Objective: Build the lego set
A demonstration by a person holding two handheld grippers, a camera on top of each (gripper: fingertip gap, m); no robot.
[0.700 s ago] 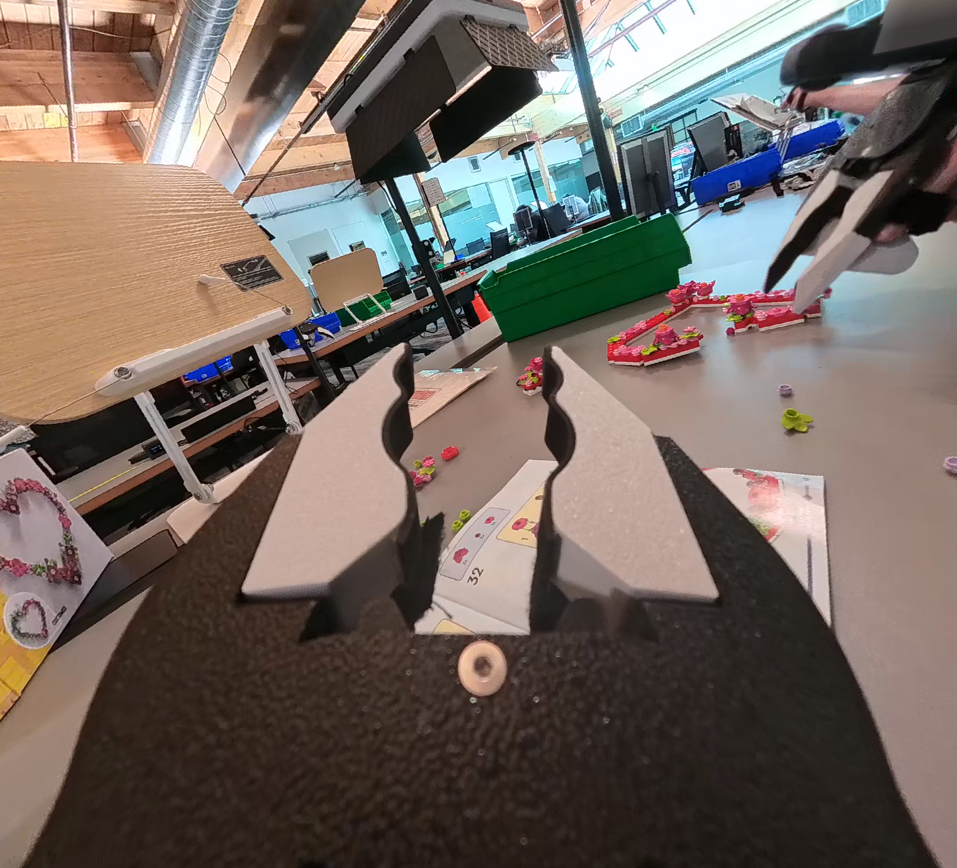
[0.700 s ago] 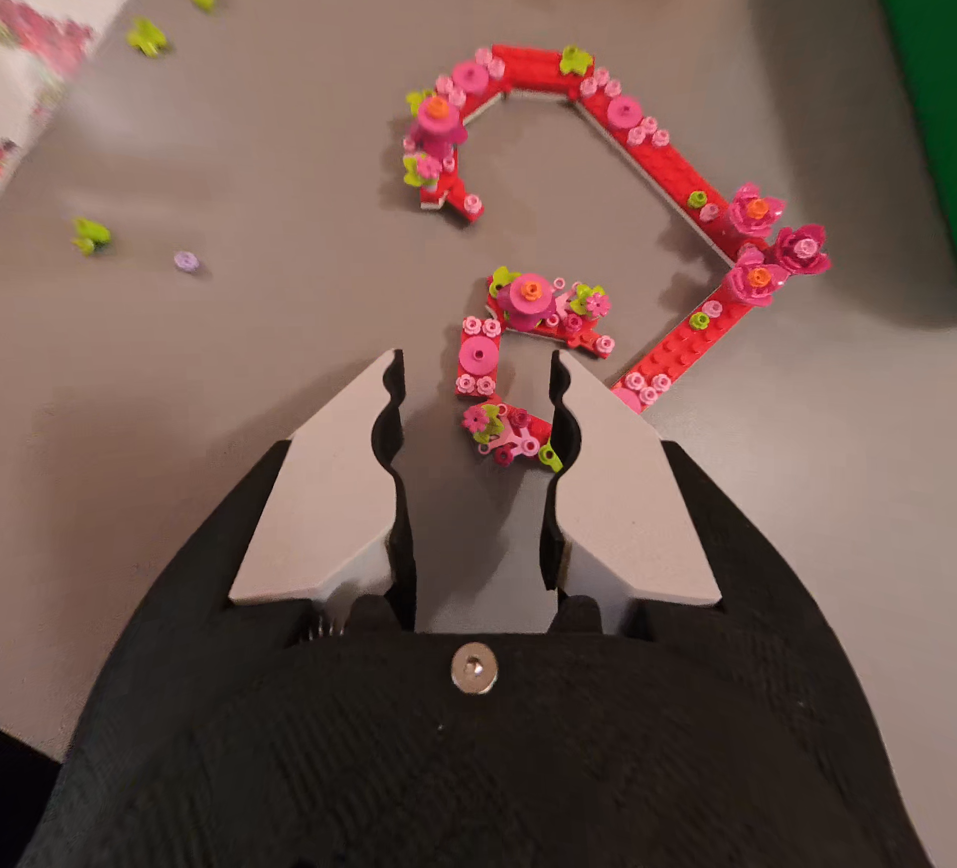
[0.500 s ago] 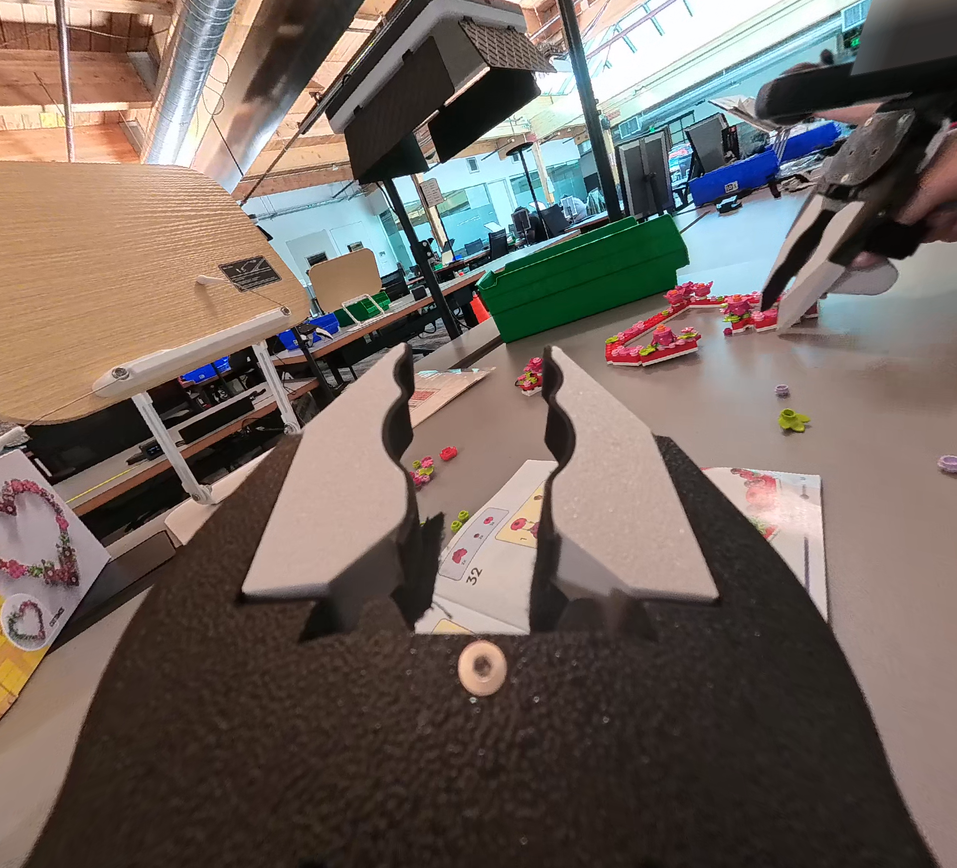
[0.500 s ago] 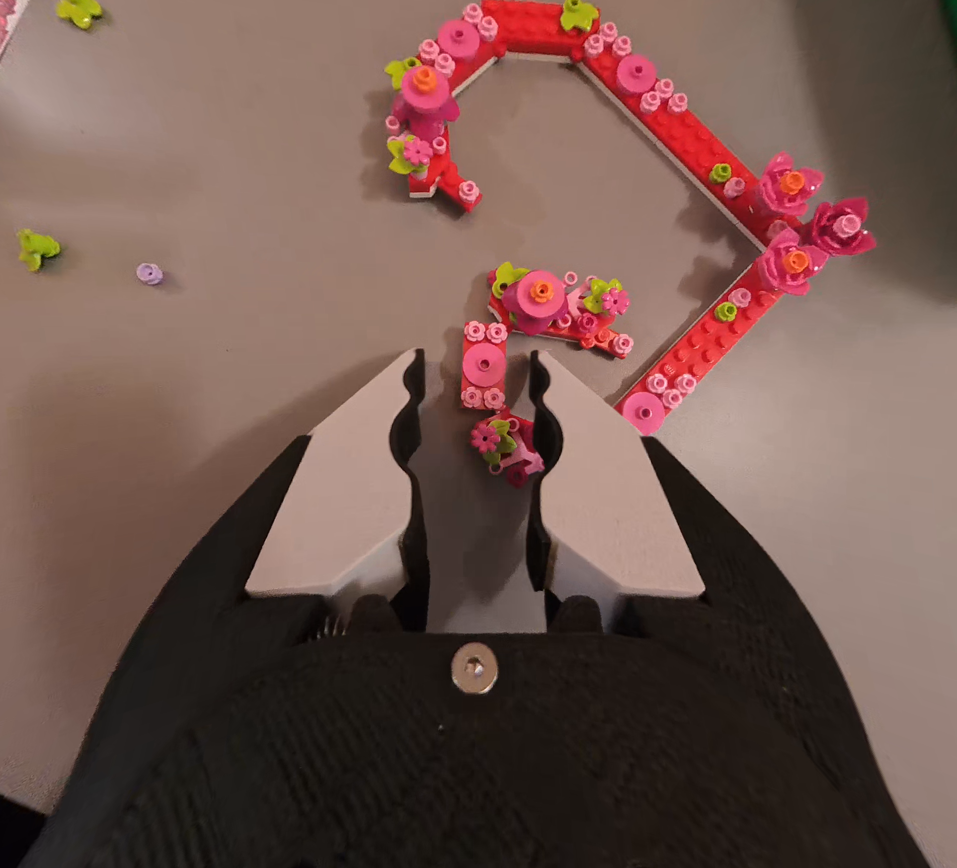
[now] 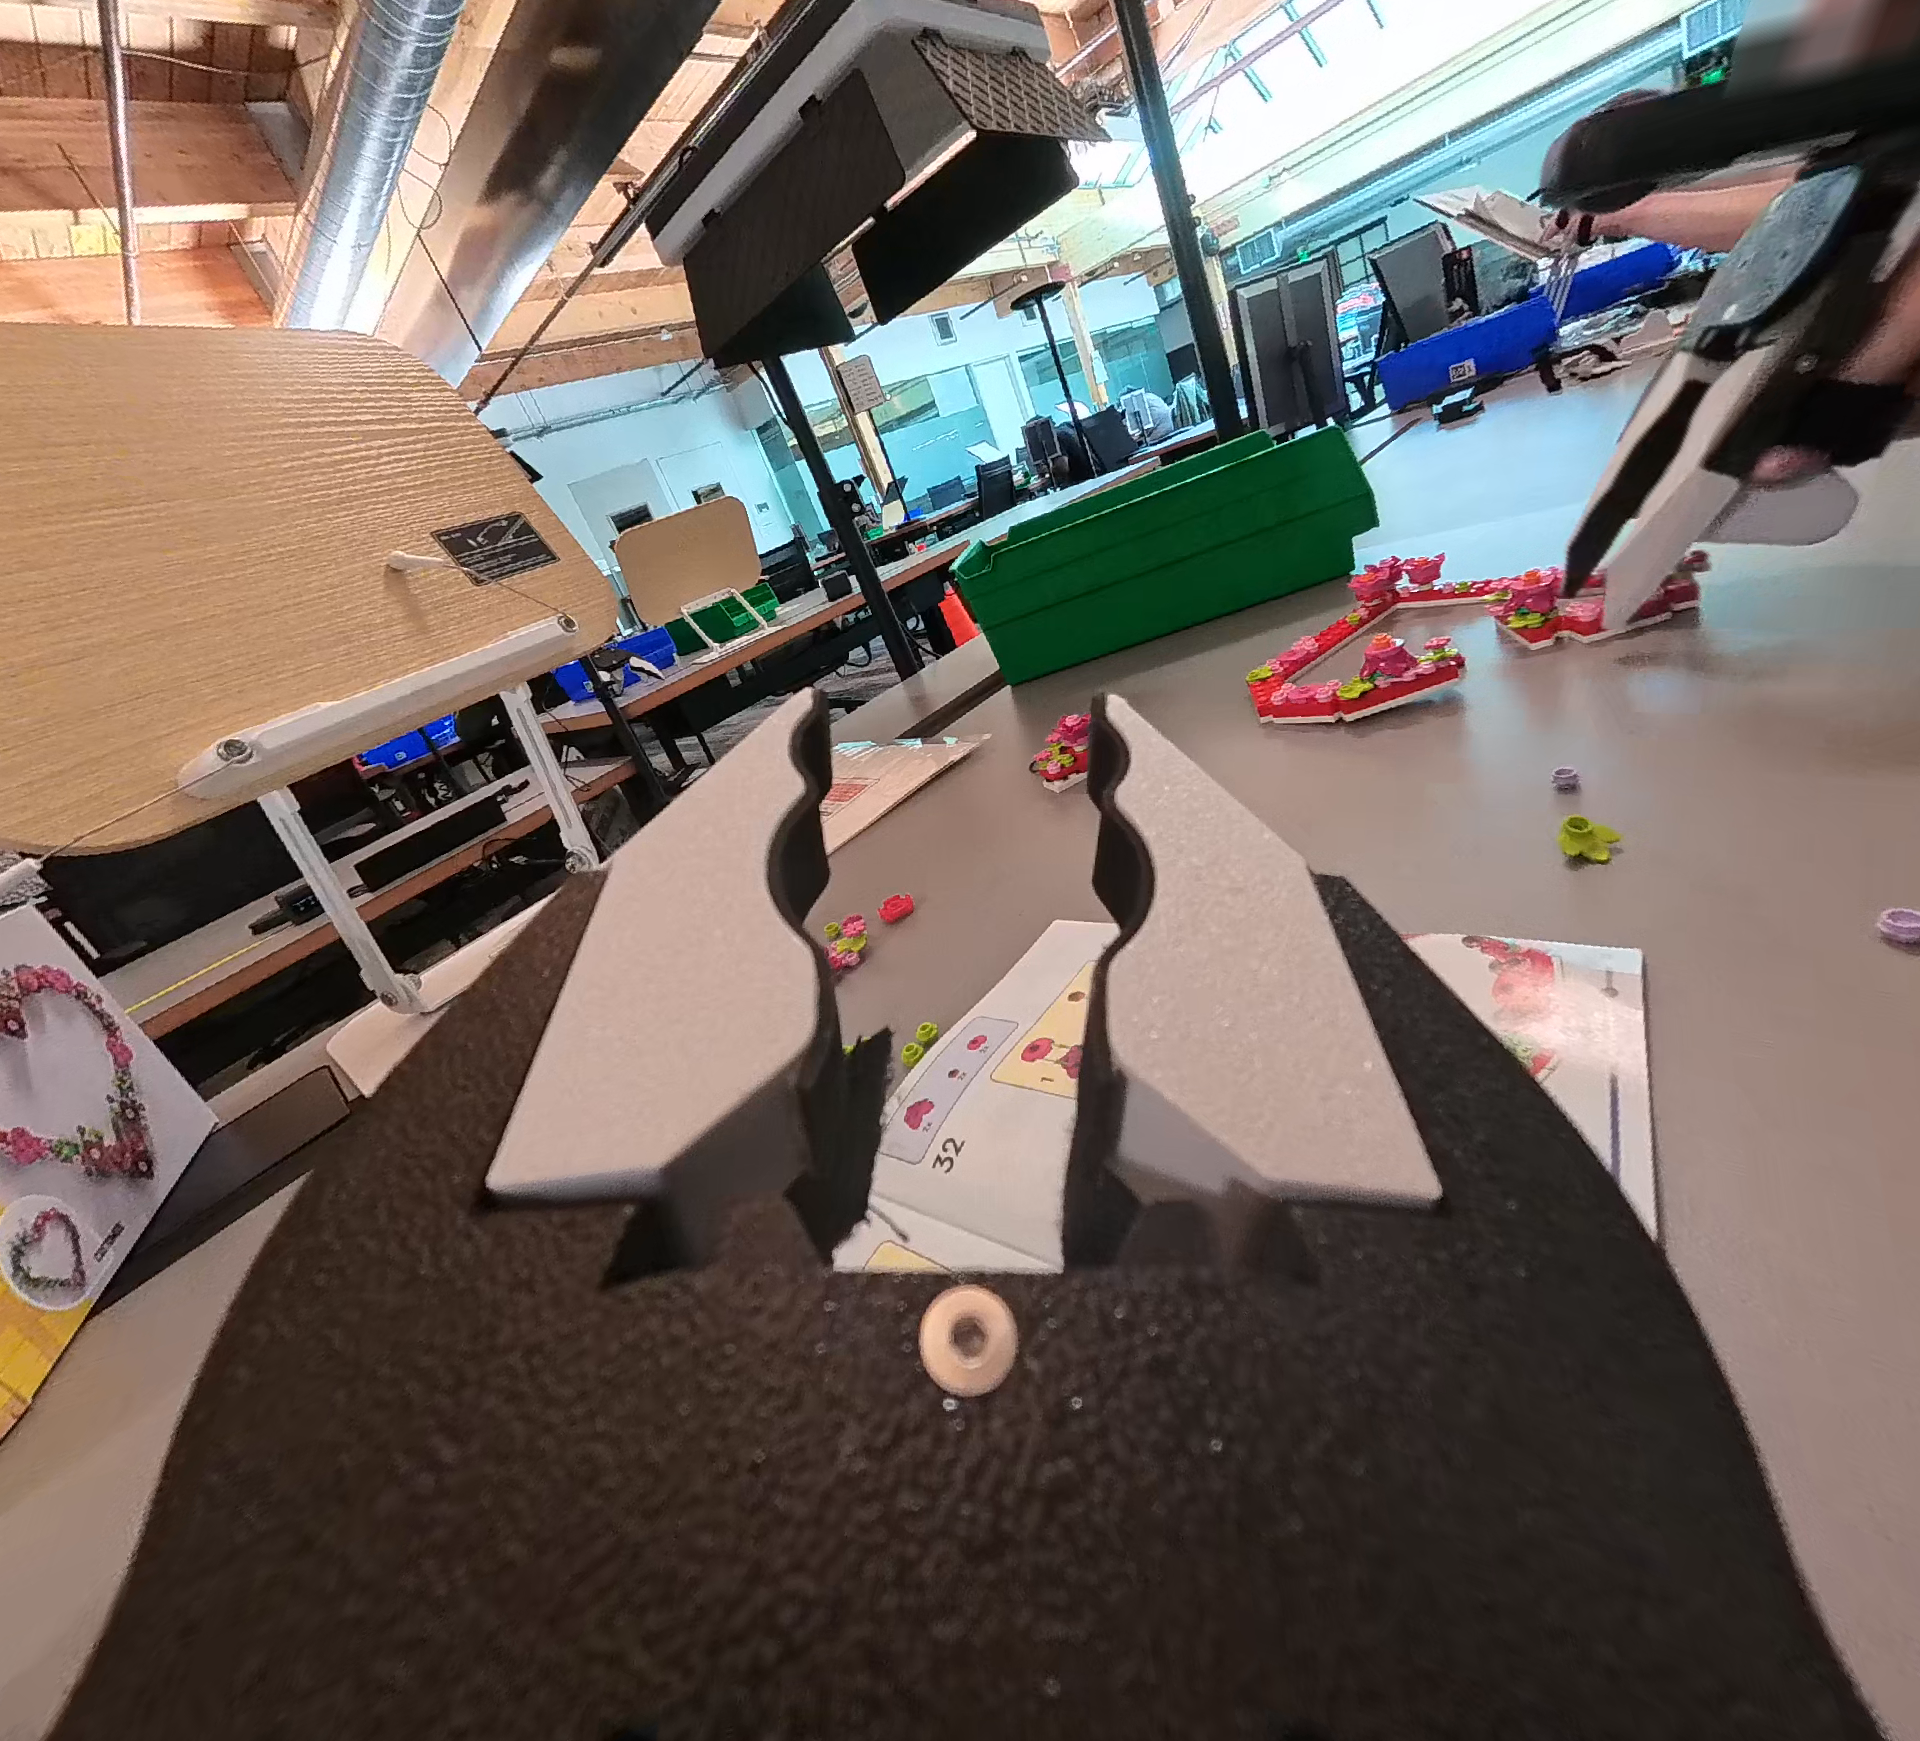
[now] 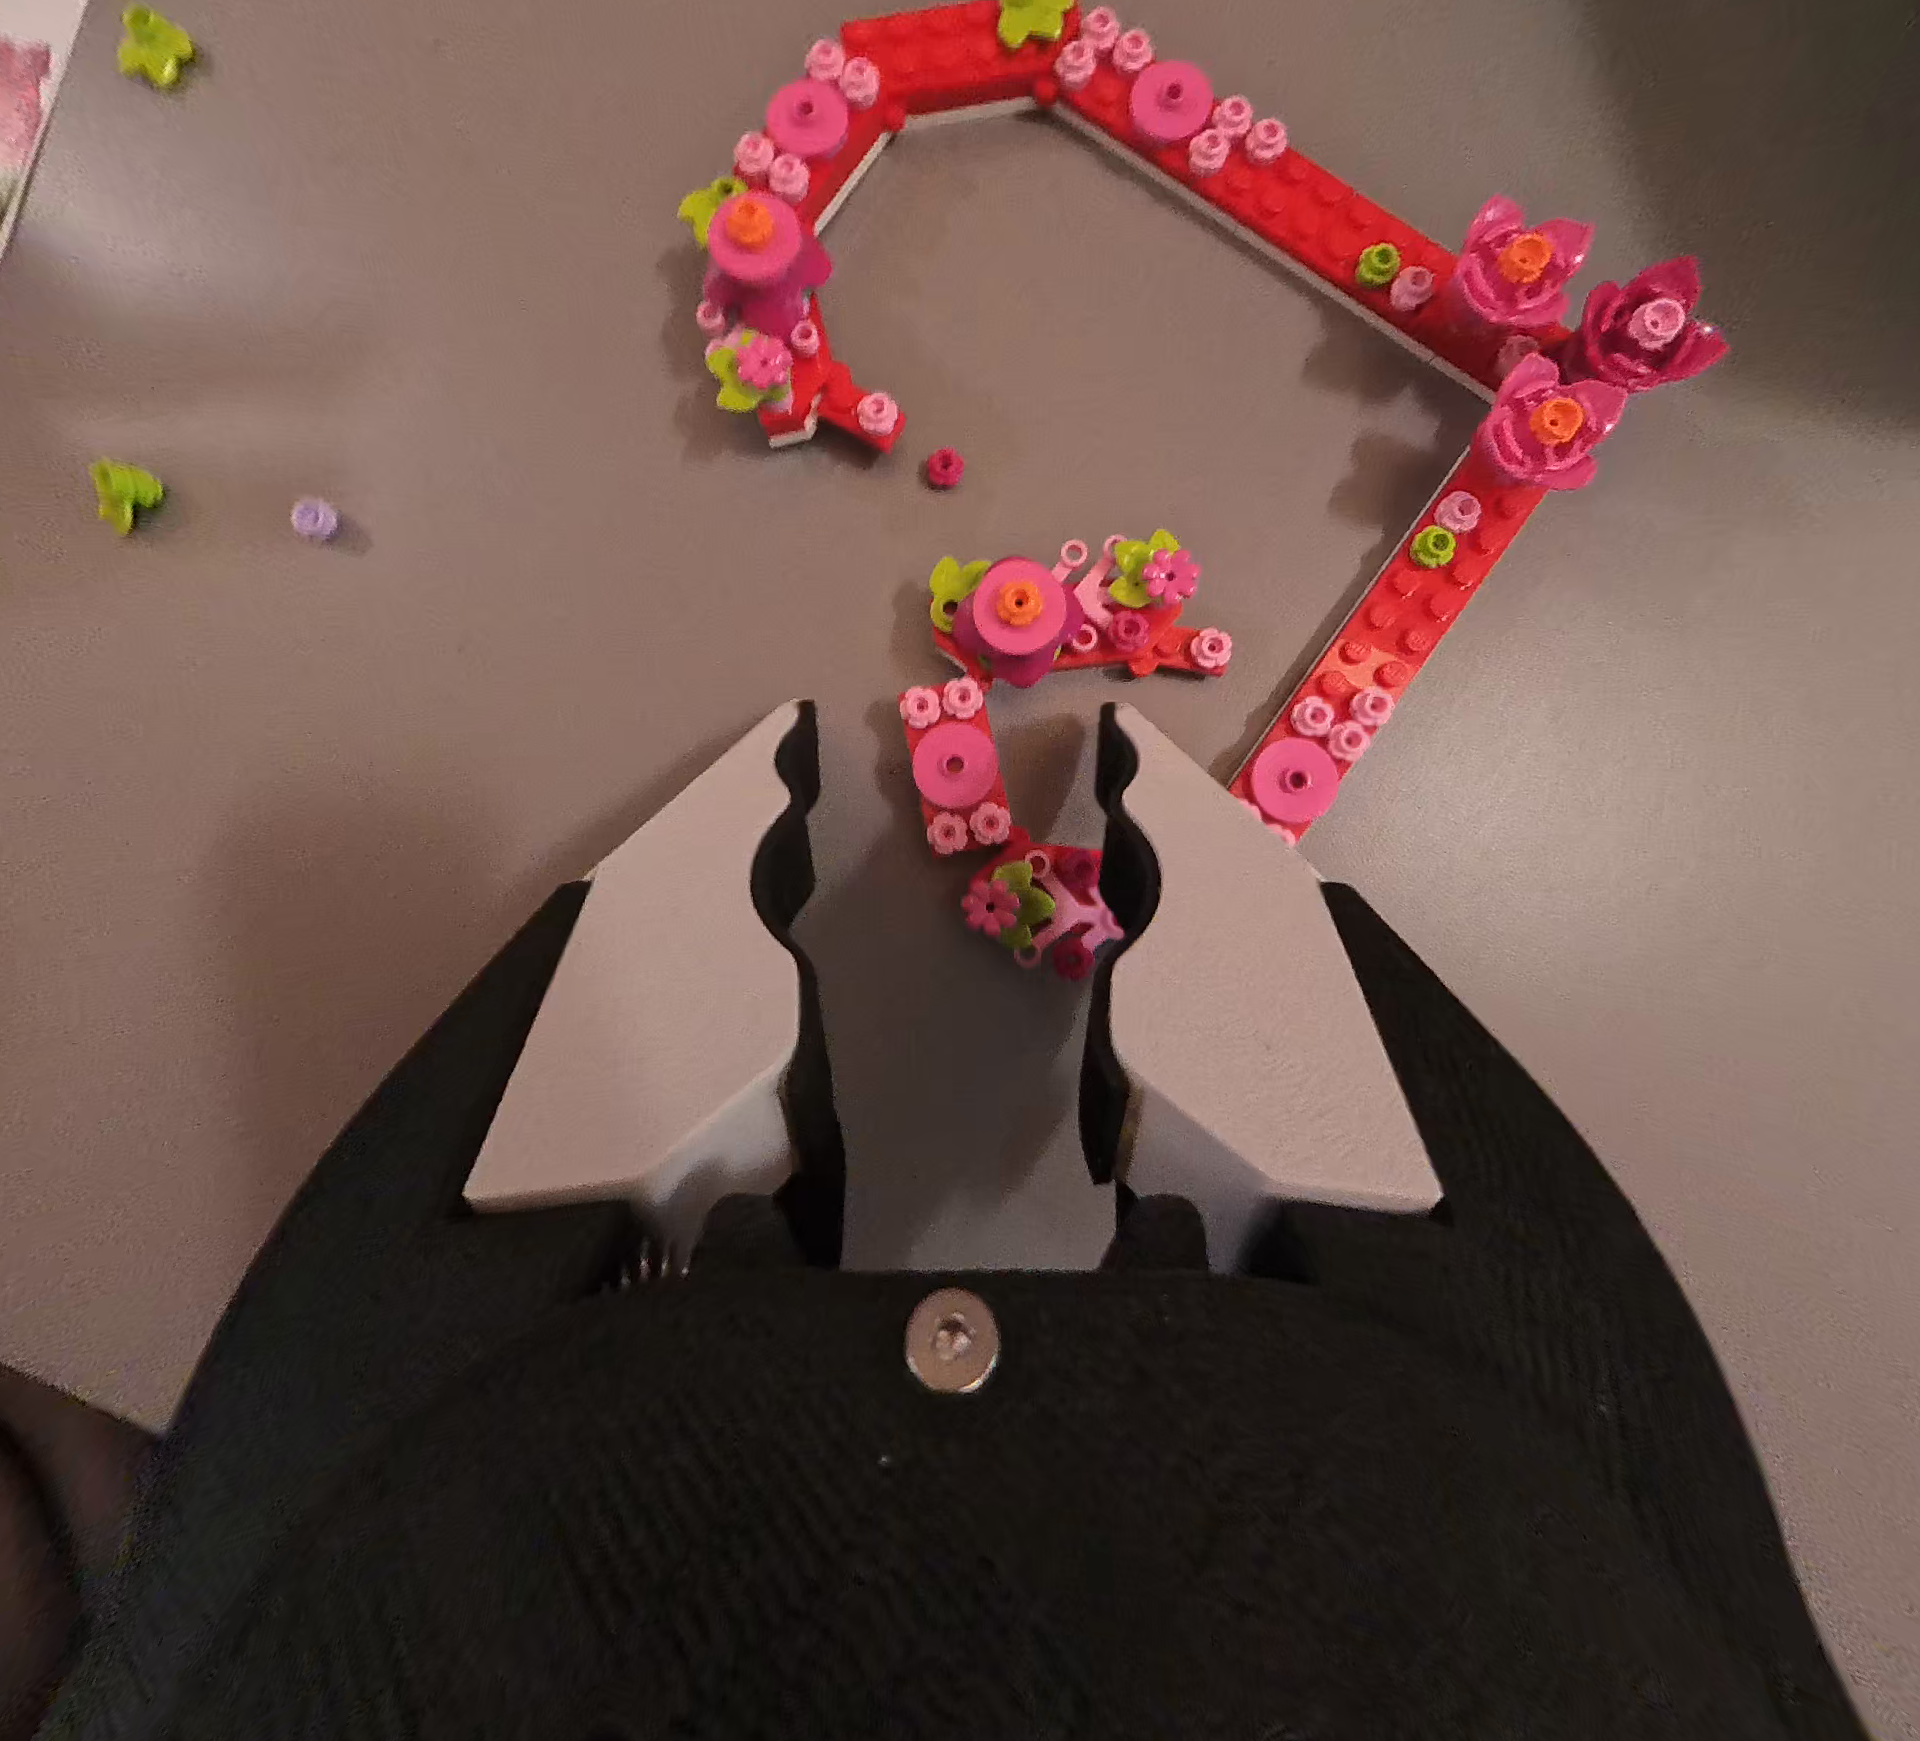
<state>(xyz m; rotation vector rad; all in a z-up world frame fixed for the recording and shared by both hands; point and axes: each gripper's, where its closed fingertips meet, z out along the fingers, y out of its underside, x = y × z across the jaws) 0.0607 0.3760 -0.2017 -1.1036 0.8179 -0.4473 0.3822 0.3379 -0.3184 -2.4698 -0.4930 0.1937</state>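
Note:
In the right wrist view, a red heart-shaped lego frame (image 6: 1247, 164) with pink flowers lies partly built on the grey table (image 6: 416, 756). Three loose red segments lie at its open side: one with a big pink flower (image 6: 1049, 621), a short plate with a pink disc (image 6: 951, 766), and a small flowered piece (image 6: 1039, 902). My right gripper (image 6: 954, 715) is open low over the table, with the short plate and the small piece between its fingers; the small piece touches the right finger. My left gripper (image 5: 956, 715) is open and empty above the instruction booklet (image 5: 1538, 1016).
Loose green leaves (image 6: 156, 44), a lilac stud (image 6: 315, 519) and a dark pink stud (image 6: 943, 465) lie on the table. A green bin (image 5: 1164, 538) stands behind the frame. A wooden stand (image 5: 208, 548) and the set's box (image 5: 62, 1120) are at left. One gripper's finger ends stand about 35 cm off the other's.
My right gripper came down closer to the loose segments, narrowed its jaws, then widened them again. A dark pink stud now lies by the frame's left end. The left gripper has not moved.

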